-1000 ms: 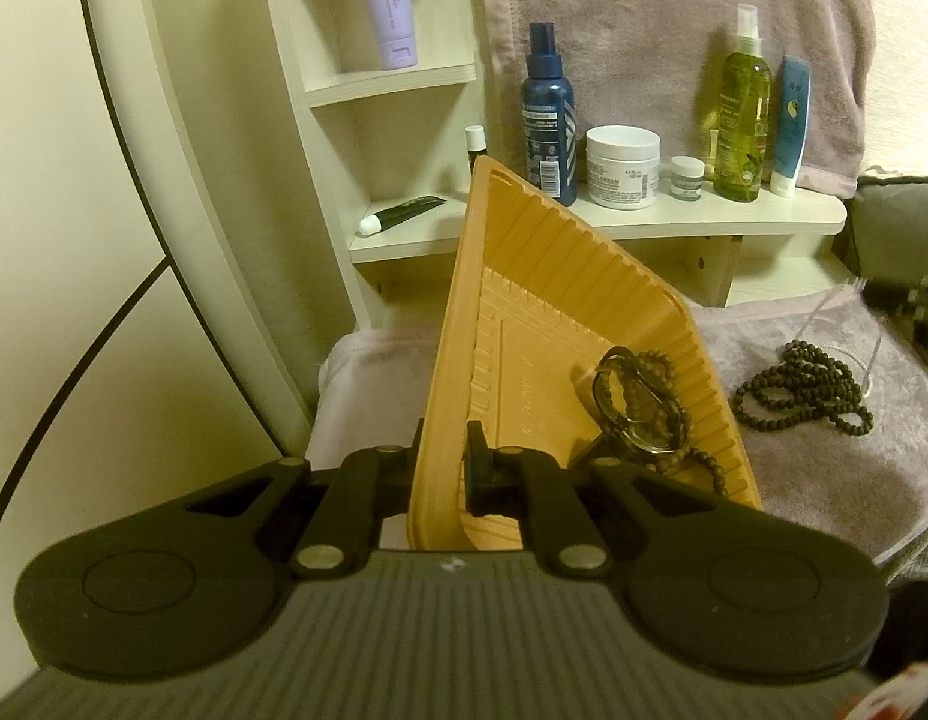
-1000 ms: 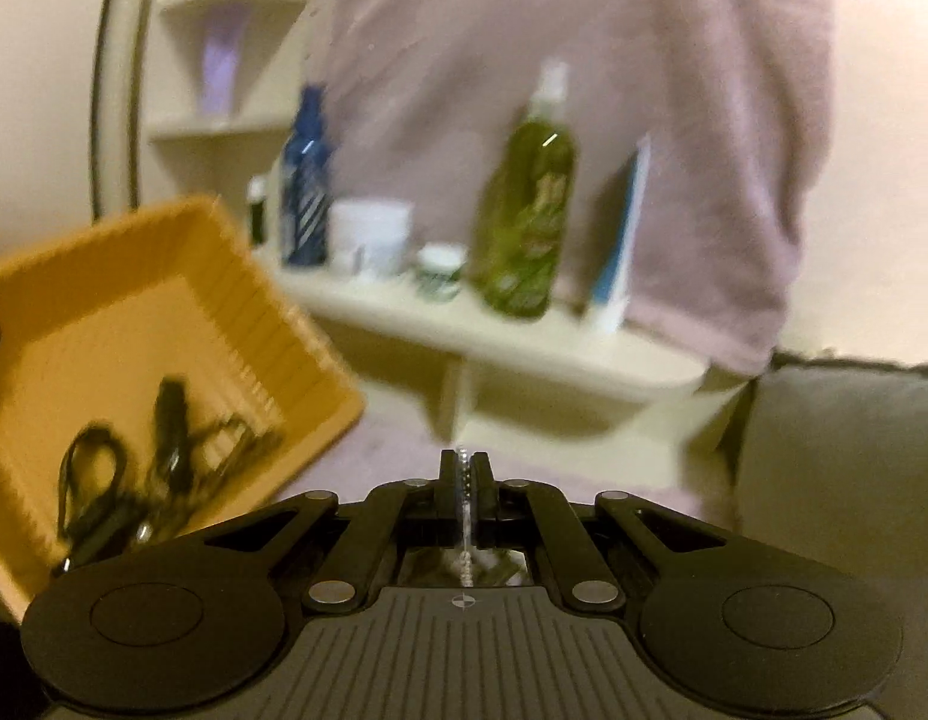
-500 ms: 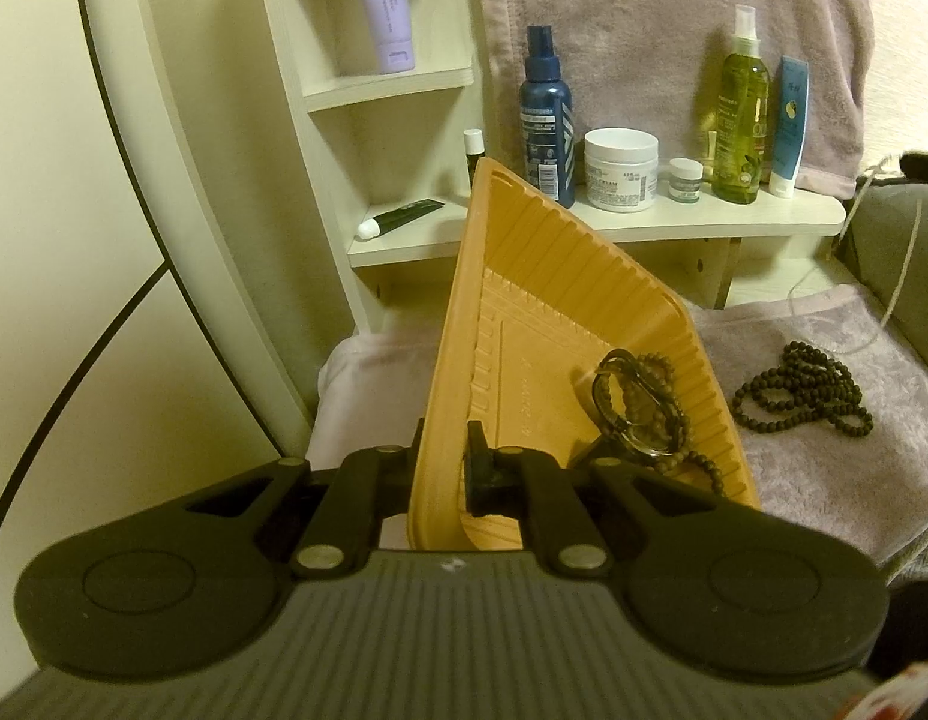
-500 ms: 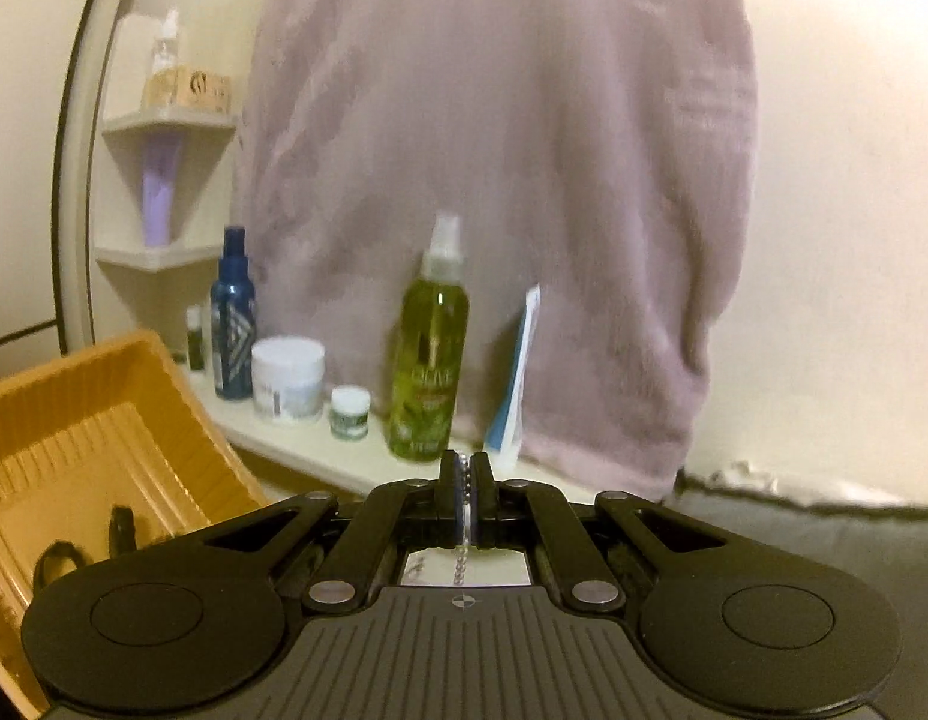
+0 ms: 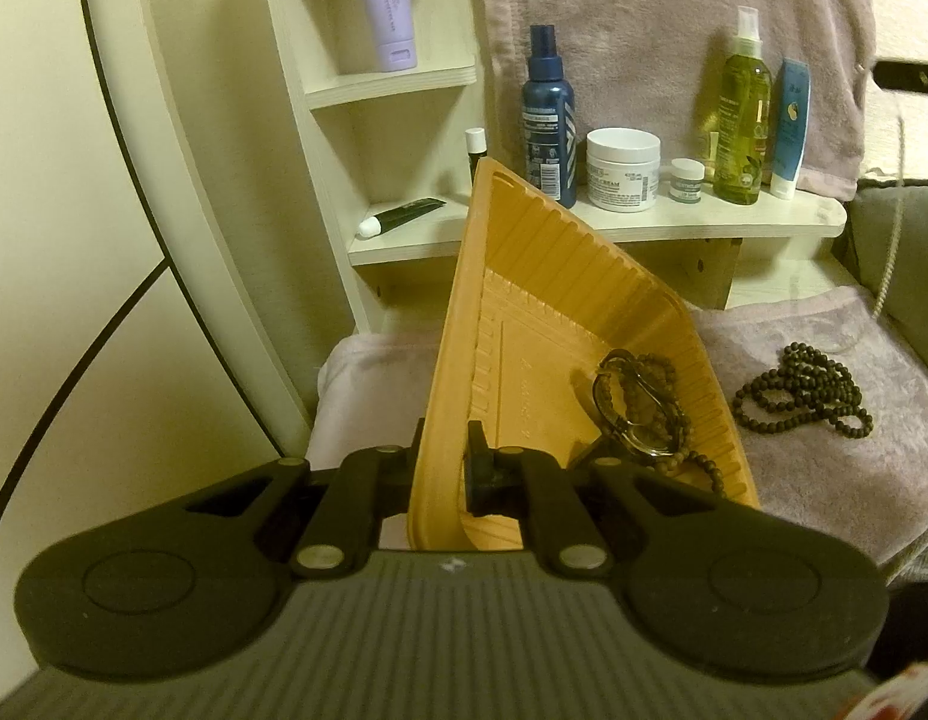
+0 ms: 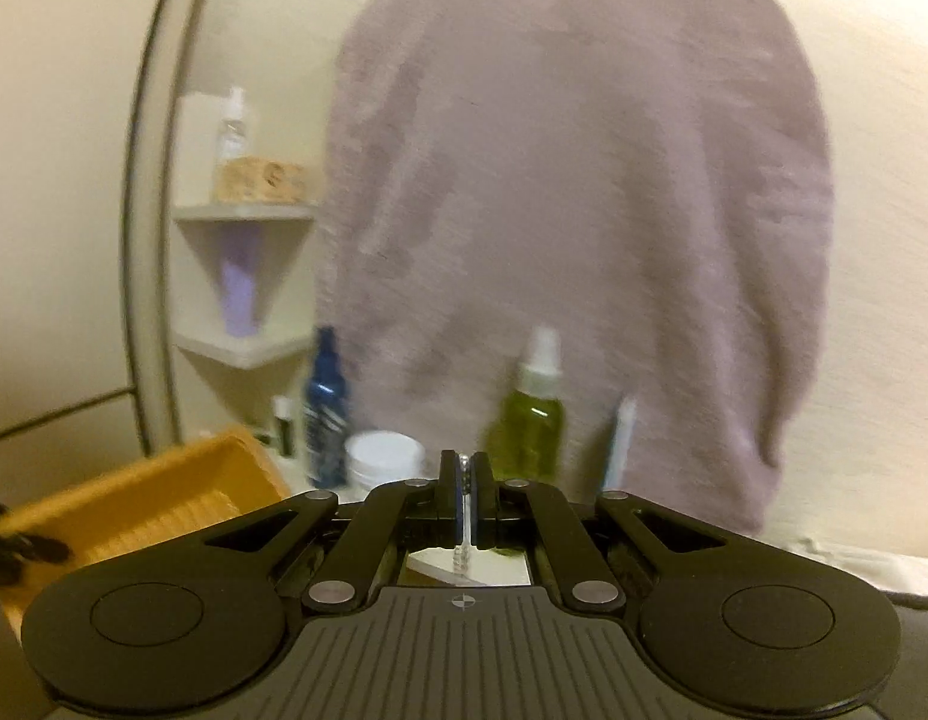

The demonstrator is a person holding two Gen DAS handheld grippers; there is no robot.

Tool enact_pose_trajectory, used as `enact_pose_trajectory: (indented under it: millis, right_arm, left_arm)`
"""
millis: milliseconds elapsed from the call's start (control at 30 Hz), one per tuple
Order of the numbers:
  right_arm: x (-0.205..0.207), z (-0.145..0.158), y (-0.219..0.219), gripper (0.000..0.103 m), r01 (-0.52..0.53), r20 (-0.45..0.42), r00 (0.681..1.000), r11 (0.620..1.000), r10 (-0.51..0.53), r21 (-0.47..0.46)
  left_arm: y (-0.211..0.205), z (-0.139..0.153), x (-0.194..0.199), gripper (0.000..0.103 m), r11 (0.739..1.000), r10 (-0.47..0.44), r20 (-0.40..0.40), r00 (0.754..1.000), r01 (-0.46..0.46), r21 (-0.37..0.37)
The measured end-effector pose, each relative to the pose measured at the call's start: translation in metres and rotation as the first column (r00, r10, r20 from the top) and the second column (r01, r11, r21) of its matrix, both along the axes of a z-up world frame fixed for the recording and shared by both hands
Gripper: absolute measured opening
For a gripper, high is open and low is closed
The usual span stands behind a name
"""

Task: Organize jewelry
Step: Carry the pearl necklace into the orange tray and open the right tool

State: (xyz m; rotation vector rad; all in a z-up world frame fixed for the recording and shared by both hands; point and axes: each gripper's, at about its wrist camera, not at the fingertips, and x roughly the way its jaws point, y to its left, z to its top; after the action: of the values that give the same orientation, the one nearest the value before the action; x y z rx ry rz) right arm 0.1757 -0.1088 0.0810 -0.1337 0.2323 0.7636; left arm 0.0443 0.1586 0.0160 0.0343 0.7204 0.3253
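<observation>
My left gripper (image 5: 446, 450) is shut on the near rim of an orange ribbed tray (image 5: 541, 312) and holds it tilted up on its edge. A watch and dark bead bracelets (image 5: 640, 414) lie in the tray's low corner. A dark bead necklace (image 5: 805, 390) lies on the mauve towel (image 5: 823, 468) to the right of the tray. My right gripper (image 6: 464, 468) is shut on a thin pearl chain (image 6: 461, 558), raised high; the chain hangs down at the right edge of the left wrist view (image 5: 892, 240). The tray shows low left in the right wrist view (image 6: 164, 504).
A cream shelf (image 5: 703, 222) behind the tray carries a blue spray bottle (image 5: 550, 132), a white cream jar (image 5: 622, 177), a small jar, a green spray bottle (image 5: 742, 120) and a blue tube. A towel (image 6: 583, 240) hangs on the wall behind. Corner shelves stand at the left.
My right gripper has risen with the pearl chain, so its view tilted up from the tray to the hanging towel. The left gripper and tray have stayed put.
</observation>
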Motion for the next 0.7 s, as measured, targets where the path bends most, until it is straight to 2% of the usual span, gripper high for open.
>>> enact_pose_trajectory:
  millis: [167, 400, 533, 700]
  right_arm:
    - [-0.015, 0.009, 0.035, 0.002, -0.104, -0.026, 0.994, 0.993, 0.106, 0.061]
    - [-0.028, 0.012, 0.088, 0.002, -0.241, -0.081, 0.964, 0.961, 0.254, 0.137]
    - [-0.025, -0.004, 0.111, 0.002, -0.271, -0.139, 0.948, 0.955, 0.287, 0.12]
    - [-0.013, -0.043, 0.128, 0.002, -0.283, -0.265, 0.918, 0.956, 0.294, 0.08]
  left_arm:
    - [0.001, -0.001, 0.0, 0.008, 1.0, -0.002, 0.002, 1.0, 0.002, -0.003]
    - [0.002, -0.002, 0.0, 0.008, 1.0, 0.0, 0.004, 1.0, 0.0, -0.011]
    - [0.002, -0.001, -0.001, 0.008, 1.0, 0.0, 0.007, 1.0, 0.0, -0.013]
    - [0.002, -0.001, -0.002, 0.008, 1.0, -0.001, 0.009, 1.0, 0.001, -0.015]
